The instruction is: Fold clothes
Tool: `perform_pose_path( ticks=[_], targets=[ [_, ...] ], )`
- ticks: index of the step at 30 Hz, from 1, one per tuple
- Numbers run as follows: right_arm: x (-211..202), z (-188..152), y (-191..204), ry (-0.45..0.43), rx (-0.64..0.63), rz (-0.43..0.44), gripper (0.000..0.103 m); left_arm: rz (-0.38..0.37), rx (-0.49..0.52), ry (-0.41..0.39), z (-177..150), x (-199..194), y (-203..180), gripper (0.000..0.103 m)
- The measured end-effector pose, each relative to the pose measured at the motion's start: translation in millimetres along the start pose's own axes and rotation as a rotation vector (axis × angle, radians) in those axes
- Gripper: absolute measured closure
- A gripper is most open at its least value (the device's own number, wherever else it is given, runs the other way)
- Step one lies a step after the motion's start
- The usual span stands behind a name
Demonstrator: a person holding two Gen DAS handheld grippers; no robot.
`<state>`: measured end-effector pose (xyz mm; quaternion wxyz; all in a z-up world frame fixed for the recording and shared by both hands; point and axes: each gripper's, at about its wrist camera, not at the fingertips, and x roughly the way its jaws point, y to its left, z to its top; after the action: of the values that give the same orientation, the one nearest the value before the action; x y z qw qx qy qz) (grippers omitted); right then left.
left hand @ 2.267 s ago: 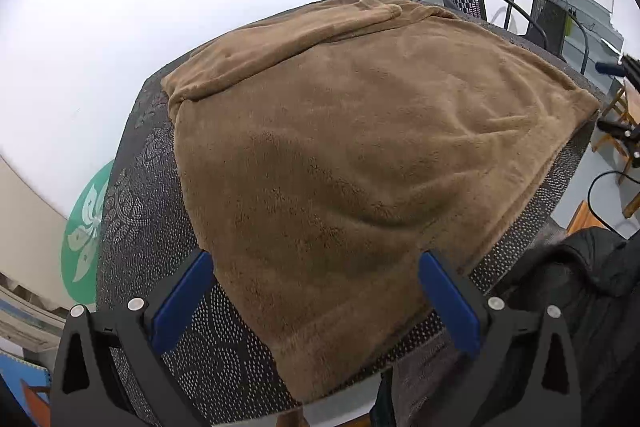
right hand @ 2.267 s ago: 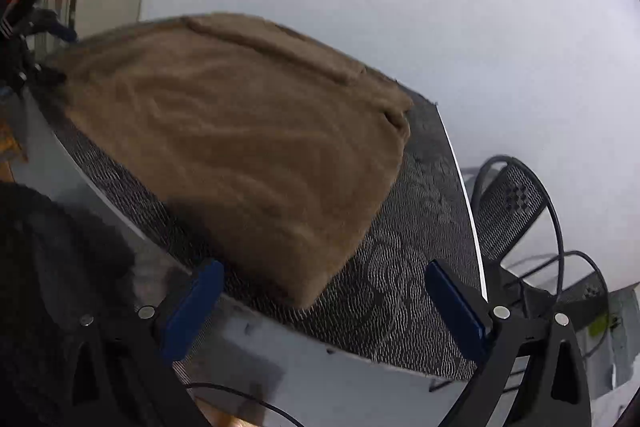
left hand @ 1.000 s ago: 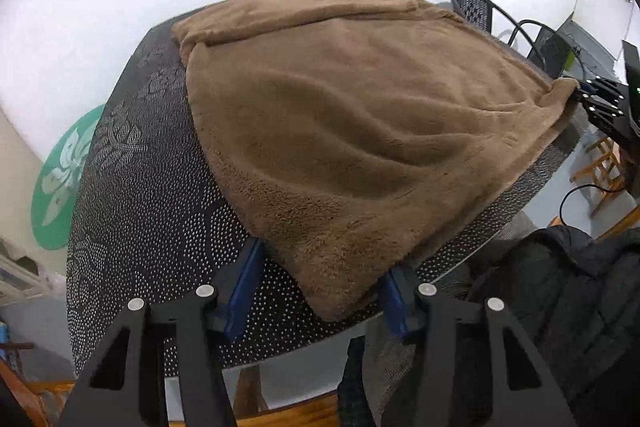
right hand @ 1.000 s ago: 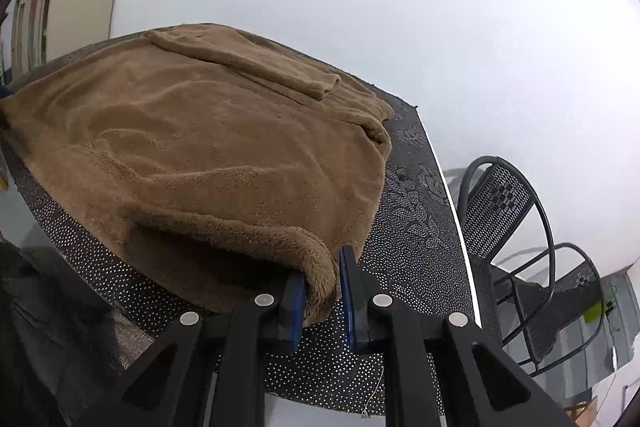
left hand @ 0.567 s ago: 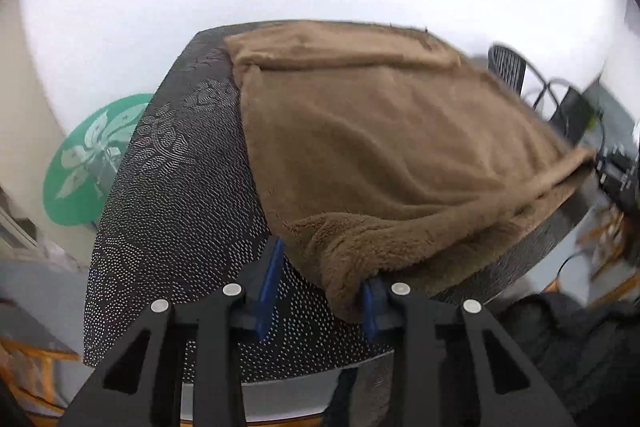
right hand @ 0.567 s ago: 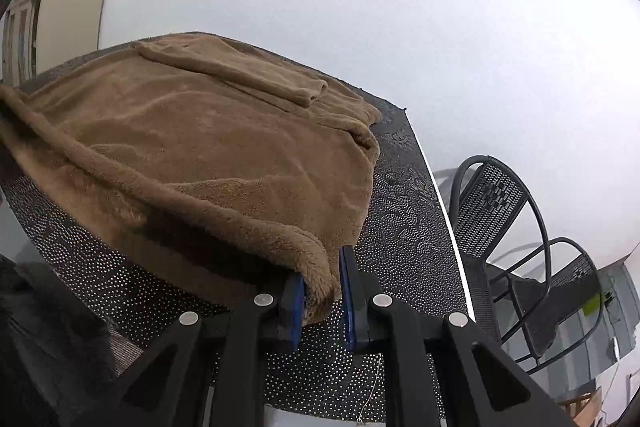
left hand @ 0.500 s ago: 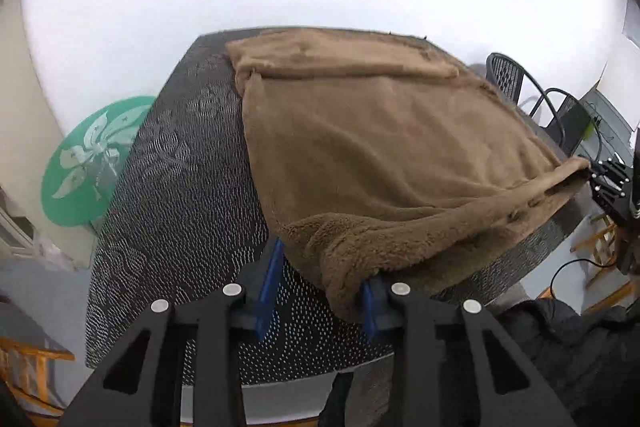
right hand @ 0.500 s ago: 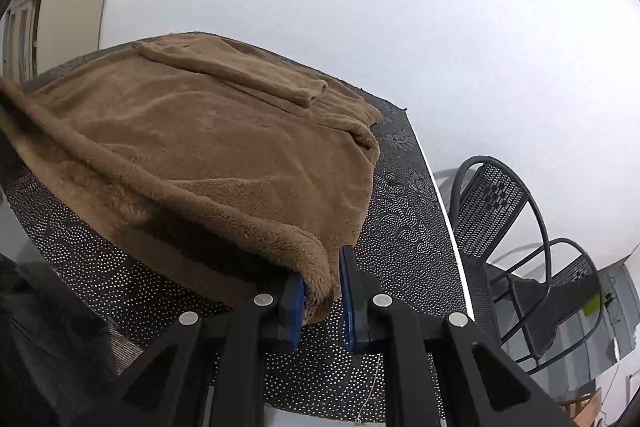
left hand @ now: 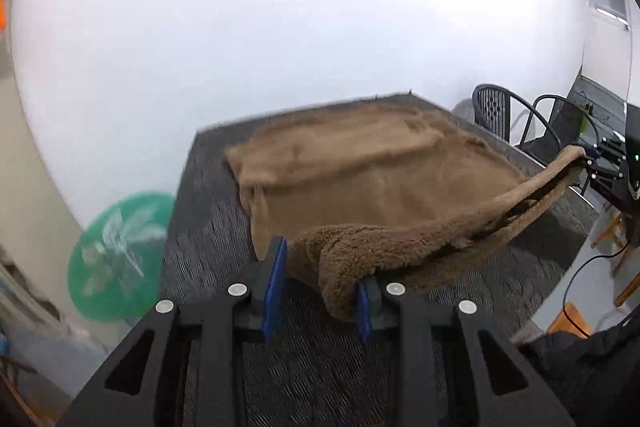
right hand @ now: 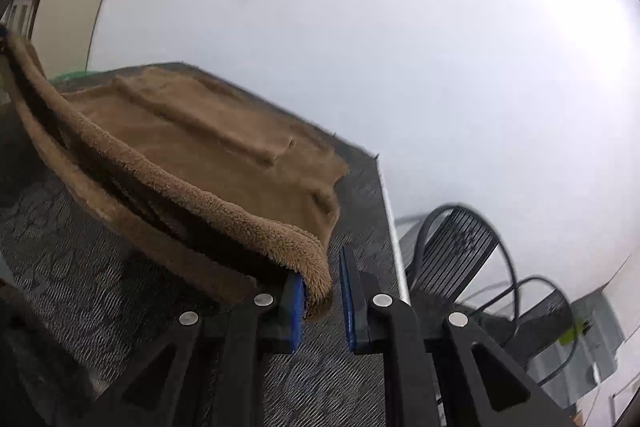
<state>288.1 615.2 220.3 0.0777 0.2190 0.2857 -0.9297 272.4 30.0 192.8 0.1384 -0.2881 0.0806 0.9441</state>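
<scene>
Brown fleece garment (left hand: 360,179) lies on the dark worktop (left hand: 208,211), its near hem lifted. The left hand-held gripper (left hand: 320,287), jaws just narrowed, and the nearly closed right hand-held gripper (right hand: 322,297) each pinch a hem corner. The fold is starting; next, both corners probably need carrying evenly toward the far edge.

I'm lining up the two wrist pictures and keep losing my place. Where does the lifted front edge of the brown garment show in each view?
Left wrist view: the lifted edge runs from the left gripper at bottom centre up to the right gripper at the right.
Right wrist view: the edge climbs from the right gripper to the upper left border.
Shared landmark: the black chair.
</scene>
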Motion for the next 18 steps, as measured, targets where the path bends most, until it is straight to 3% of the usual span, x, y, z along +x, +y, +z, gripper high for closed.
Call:
perform_pose_path(
  ticks=[8, 18],
  targets=[
    [21, 60, -32, -0.120, 0.036, -0.072, 0.087, 0.043, 0.047, -0.111, 60, 15, 19, 0.067],
    [95, 135, -44, -0.139, 0.014, -0.091, 0.087, 0.070, -0.013, -0.113, 132, 75, 66, 0.067]
  ],
)
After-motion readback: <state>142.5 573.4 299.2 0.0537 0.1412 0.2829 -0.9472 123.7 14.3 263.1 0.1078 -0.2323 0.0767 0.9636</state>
